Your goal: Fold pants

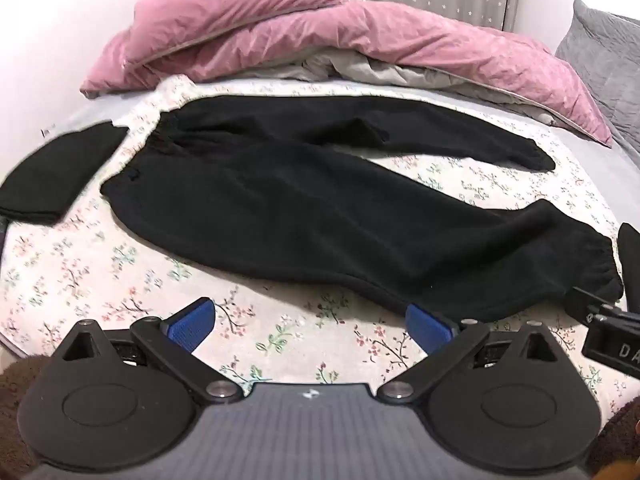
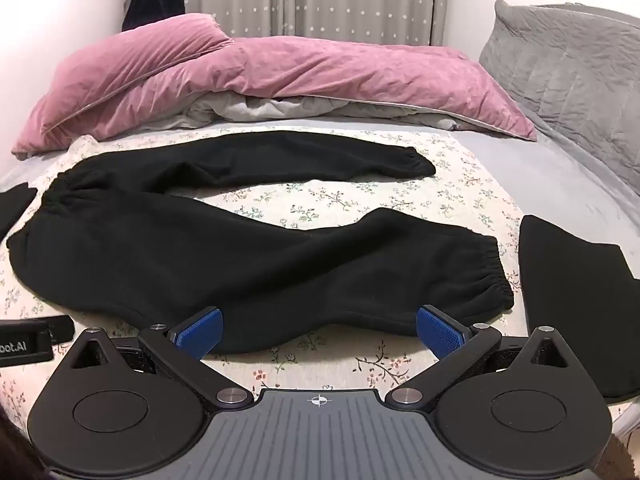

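Black sweatpants (image 1: 280,200) lie spread flat on a floral sheet (image 1: 120,280), waistband at the left, both legs running right with cuffs apart. They also show in the right wrist view (image 2: 240,256). My left gripper (image 1: 312,324) is open and empty, hovering just in front of the near leg's lower edge. My right gripper (image 2: 318,330) is open and empty, its blue pads (image 2: 440,332) at the near leg's front edge close to the cuff (image 2: 492,272). The right gripper's body shows at the right edge of the left wrist view (image 1: 608,328).
A folded black garment (image 1: 56,176) lies left of the waistband. Another folded black garment (image 2: 576,304) lies right of the cuffs. A pink duvet (image 2: 248,76) is heaped at the back, with a grey pillow (image 2: 568,80) at the right. The left gripper's body (image 2: 28,342) is at left.
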Action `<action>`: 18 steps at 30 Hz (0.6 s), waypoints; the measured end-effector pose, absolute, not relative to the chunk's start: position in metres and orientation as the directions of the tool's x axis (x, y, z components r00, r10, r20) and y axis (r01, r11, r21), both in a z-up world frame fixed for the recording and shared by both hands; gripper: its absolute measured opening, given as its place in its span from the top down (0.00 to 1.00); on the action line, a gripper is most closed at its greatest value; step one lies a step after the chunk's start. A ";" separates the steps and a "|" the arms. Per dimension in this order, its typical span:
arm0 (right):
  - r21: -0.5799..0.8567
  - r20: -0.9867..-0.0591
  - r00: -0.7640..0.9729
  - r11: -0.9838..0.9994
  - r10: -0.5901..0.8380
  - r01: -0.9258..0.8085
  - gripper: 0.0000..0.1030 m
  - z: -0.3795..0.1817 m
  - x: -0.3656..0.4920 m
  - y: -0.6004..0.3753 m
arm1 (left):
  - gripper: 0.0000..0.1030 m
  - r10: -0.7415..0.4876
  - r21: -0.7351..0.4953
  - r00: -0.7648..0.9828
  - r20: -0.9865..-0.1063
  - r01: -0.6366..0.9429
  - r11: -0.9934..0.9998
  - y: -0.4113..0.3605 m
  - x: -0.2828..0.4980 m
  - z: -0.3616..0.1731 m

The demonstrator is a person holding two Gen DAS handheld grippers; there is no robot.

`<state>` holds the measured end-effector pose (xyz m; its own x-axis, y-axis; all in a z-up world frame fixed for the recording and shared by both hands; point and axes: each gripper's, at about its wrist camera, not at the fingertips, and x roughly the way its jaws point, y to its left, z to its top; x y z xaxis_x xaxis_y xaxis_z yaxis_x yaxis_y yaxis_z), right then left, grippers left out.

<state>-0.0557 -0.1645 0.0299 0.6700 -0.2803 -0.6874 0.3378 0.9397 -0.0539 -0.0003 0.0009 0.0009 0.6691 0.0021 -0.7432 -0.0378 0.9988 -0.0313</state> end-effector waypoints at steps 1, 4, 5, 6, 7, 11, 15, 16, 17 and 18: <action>-0.054 -0.687 0.670 0.939 -0.282 0.340 0.00 0.030 -0.056 -0.164 | 0.00 -0.006 -0.037 0.670 -0.743 -0.032 0.999 0.002 0.000 0.001; -0.051 -0.677 0.679 0.938 -0.285 0.343 0.00 0.032 -0.060 -0.163 | 0.00 -0.003 -0.034 0.700 -0.714 -0.031 0.999 0.005 -0.006 0.003; -0.068 -0.680 0.677 0.944 -0.281 0.324 0.00 0.031 -0.062 -0.159 | 0.00 -0.005 -0.034 0.705 -0.710 -0.027 0.999 0.009 -0.008 0.004; -0.064 -0.678 0.680 0.945 -0.278 0.322 0.00 0.031 -0.063 -0.157 | 0.00 0.002 -0.024 0.711 -0.703 -0.027 0.999 0.013 -0.011 0.003; -0.051 -0.681 0.681 0.945 -0.269 0.322 0.00 0.034 -0.063 -0.158 | 0.00 0.011 -0.012 0.715 -0.699 -0.027 1.000 0.016 -0.014 0.004; -0.043 -0.677 0.688 0.947 -0.262 0.318 0.00 0.035 -0.072 -0.157 | 0.00 0.057 0.049 0.721 -0.691 -0.032 0.998 -0.003 -0.022 0.006; -0.042 -0.678 0.689 0.949 -0.257 0.312 0.00 0.036 -0.074 -0.158 | 0.00 0.060 0.057 0.717 -0.694 -0.028 0.998 -0.010 -0.026 0.007; -0.043 -0.674 0.692 0.949 -0.258 0.312 0.00 0.037 -0.076 -0.158 | 0.00 0.058 0.059 0.717 -0.695 -0.024 0.998 -0.012 -0.027 0.006; -0.045 -0.671 0.694 0.949 -0.260 0.313 0.00 0.038 -0.078 -0.157 | 0.00 0.056 0.059 0.715 -0.697 -0.020 0.998 -0.013 -0.028 0.007; -0.045 -0.670 0.695 0.949 -0.261 0.314 0.00 0.039 -0.080 -0.158 | 0.00 0.051 0.058 0.714 -0.698 -0.015 0.998 -0.015 -0.028 0.007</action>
<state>-0.0800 -0.1577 0.0387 0.6949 -0.2613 -0.6700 0.3135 0.9485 -0.0447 -0.0284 -0.0151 0.0068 0.7140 0.0515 -0.6983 -0.0148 0.9982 0.0585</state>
